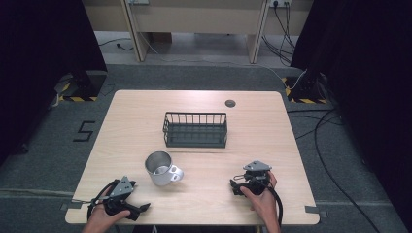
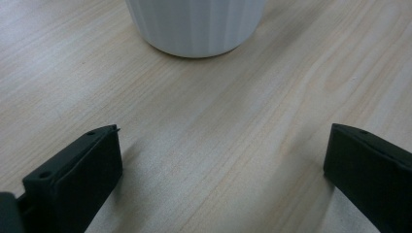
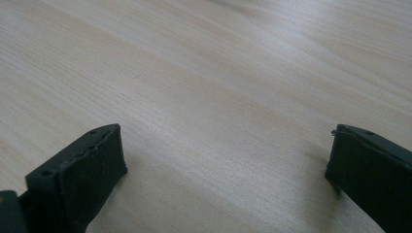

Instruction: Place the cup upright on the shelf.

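A white ribbed mug (image 1: 161, 168) stands upright near the middle of the wooden table (image 1: 136, 116), its handle to the right. A dark wire basket (image 1: 195, 129) sits behind it. My left gripper (image 1: 137, 210) rests at the front left edge, jaws wide apart with nothing between them. In the left gripper view the mug's base (image 2: 195, 26) is just ahead of the open left gripper (image 2: 221, 150). My right gripper (image 1: 235, 187) lies at the front right, pointing left. In the right gripper view the right gripper (image 3: 226, 153) stands open over bare wood.
A small round dark disc (image 1: 230, 103) is set into the table near the far edge. Cables (image 1: 320, 141) run over the grey floor to the right. Black curtains stand on both sides, and a pale bench is at the back.
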### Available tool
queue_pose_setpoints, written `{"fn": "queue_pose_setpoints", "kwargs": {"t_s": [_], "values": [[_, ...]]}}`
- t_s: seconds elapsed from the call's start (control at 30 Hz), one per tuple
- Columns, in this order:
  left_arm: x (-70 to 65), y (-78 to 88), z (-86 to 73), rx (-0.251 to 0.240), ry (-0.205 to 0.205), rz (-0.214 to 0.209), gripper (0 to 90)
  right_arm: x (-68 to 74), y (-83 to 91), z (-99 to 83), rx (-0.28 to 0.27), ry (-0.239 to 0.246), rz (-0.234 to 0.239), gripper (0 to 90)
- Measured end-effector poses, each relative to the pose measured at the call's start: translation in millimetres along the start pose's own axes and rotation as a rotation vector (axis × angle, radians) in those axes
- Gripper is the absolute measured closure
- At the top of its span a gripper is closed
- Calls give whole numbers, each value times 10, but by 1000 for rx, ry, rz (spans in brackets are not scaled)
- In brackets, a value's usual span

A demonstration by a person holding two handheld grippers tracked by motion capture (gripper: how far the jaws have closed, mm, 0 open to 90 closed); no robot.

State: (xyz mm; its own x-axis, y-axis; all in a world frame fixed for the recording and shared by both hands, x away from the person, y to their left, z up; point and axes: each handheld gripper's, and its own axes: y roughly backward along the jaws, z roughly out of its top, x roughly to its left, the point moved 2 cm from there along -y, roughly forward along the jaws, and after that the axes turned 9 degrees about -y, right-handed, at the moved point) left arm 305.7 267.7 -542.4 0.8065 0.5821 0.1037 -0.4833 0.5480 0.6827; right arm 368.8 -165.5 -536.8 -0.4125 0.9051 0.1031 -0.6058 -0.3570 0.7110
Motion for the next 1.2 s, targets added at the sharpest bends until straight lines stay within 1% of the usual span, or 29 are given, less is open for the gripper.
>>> {"fn": "queue_pose_setpoints", "kwargs": {"t_s": [0.27, 0.3, 0.33, 0.37, 0.43, 0.47, 0.5, 0.53, 0.57, 0.6, 0.67, 0.7, 0.73, 0.77, 0.8, 0.93, 1.0, 1.03, 1.07, 1.2], "values": [[0, 0, 0, 0, 0, 0, 0, 3, 1, -1, 0, -2, -2, 7], [1, 0, 0, 1, -1, 0, 0, 4, 2, 0, -4, 5, -4, 13], [1, 1, 0, 1, -1, 0, 0, 14, 7, -2, -6, 3, -4, 31], [0, 0, 0, 1, -1, 0, 0, 20, 11, -2, -10, 7, -1, 66], [1, 0, 0, 1, -1, 0, 0, 44, 35, 4, -29, 34, 25, 210], [1, 0, 0, 1, -1, 0, 0, 61, 48, 9, -35, 54, 27, 195], [0, 0, 0, 1, -1, 0, 0, 76, 57, 13, -44, 65, 29, 141], [1, 0, 0, 1, -1, 0, 0, 94, 62, 16, -54, 62, 31, 126], [1, 0, 0, 1, -1, 0, 0, 109, 70, 17, -58, 64, 39, 182], [1, 1, 0, 1, -1, 0, 0, 118, 76, 18, -60, 69, 46, 194], [1, 0, 0, 1, -1, 0, 0, 147, 92, 18, -64, 67, 65, 139], [1, 0, 0, 1, -1, 0, 0, 180, 115, 26, -84, 70, 78, 170], [1, 0, 0, 1, -1, 0, 0, 180, 115, 26, -84, 70, 78, 170], [1, 0, 0, 1, -1, 0, 0, 197, 126, 31, -89, 68, 85, 147], [1, 0, 0, 0, -1, 0, 0, 229, 148, 45, -100, 70, 96, 161], [1, 0, 0, 1, -1, 0, 0, 375, 233, 118, -148, 96, 141, 152], [1, 0, 0, 1, 0, 0, 0, 464, 275, 156, -171, 109, 168, 155], [1, 0, 0, 0, 0, 0, 0, 548, 315, 195, -189, 126, 187, 154], [1, 0, 0, 1, -1, 0, 0, 548, 315, 195, -189, 126, 187, 154], [1, 0, 0, 1, 0, -1, 0, 688, 380, 253, -208, 155, 214, 156]]}}
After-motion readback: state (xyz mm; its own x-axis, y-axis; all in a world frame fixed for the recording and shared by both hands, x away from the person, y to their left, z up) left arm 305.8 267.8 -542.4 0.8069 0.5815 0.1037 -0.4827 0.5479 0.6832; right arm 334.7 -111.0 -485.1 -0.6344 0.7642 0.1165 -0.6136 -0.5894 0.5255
